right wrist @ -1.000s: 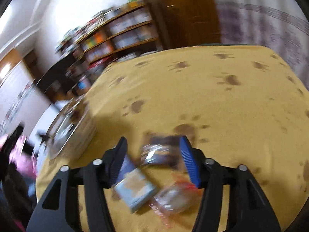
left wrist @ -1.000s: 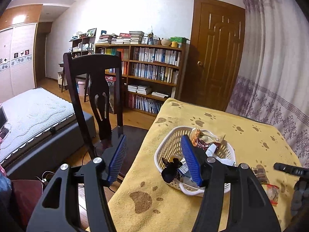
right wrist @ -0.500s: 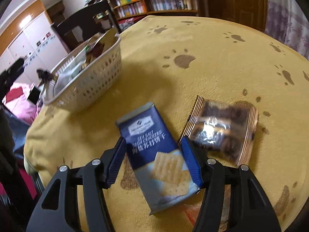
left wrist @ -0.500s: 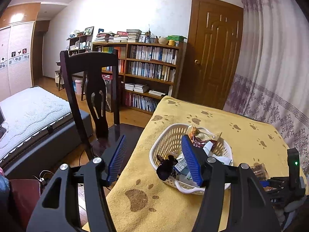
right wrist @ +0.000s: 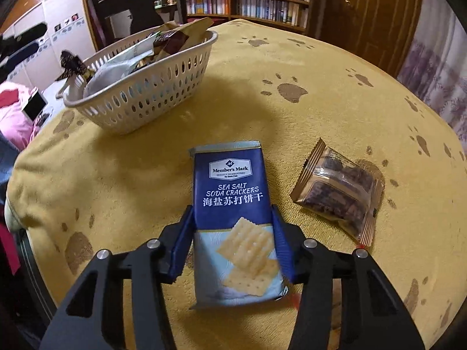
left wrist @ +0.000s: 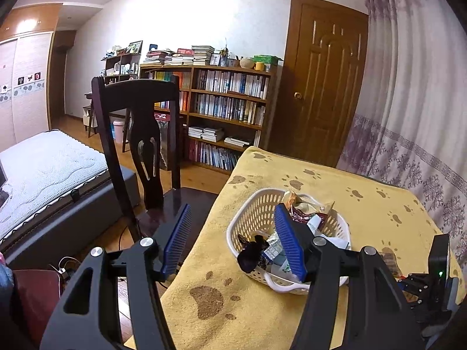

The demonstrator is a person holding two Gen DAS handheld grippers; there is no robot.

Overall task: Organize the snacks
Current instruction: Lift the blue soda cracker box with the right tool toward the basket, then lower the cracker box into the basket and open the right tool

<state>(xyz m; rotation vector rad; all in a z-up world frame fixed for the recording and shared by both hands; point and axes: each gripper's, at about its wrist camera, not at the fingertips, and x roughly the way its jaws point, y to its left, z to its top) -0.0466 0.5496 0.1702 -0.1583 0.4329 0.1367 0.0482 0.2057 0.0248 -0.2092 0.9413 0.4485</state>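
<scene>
Btwn right gripper (right wrist: 232, 227) pads, Member's Mark "Sea Salt Soda Crackers" pack (right wrist: 233, 221)

Cracker packet (right wrist: 233, 204) between basket (right wrist: 146, 99), brownie packet (right wrist: 338, 192)

Both handheld tools share one build. The left gripper (left wrist: 233, 240) has two angular black arms with triangular cut-outs, silver round screws at the pivots, and blue ribbed pads (left wrist: 178, 237) on the inner faces. The right gripper (right wrist: 232, 240) matches it – black arms, silver screws, blue pads (right wrist: 182, 242) – and carries a small green light on its black body
</scene>
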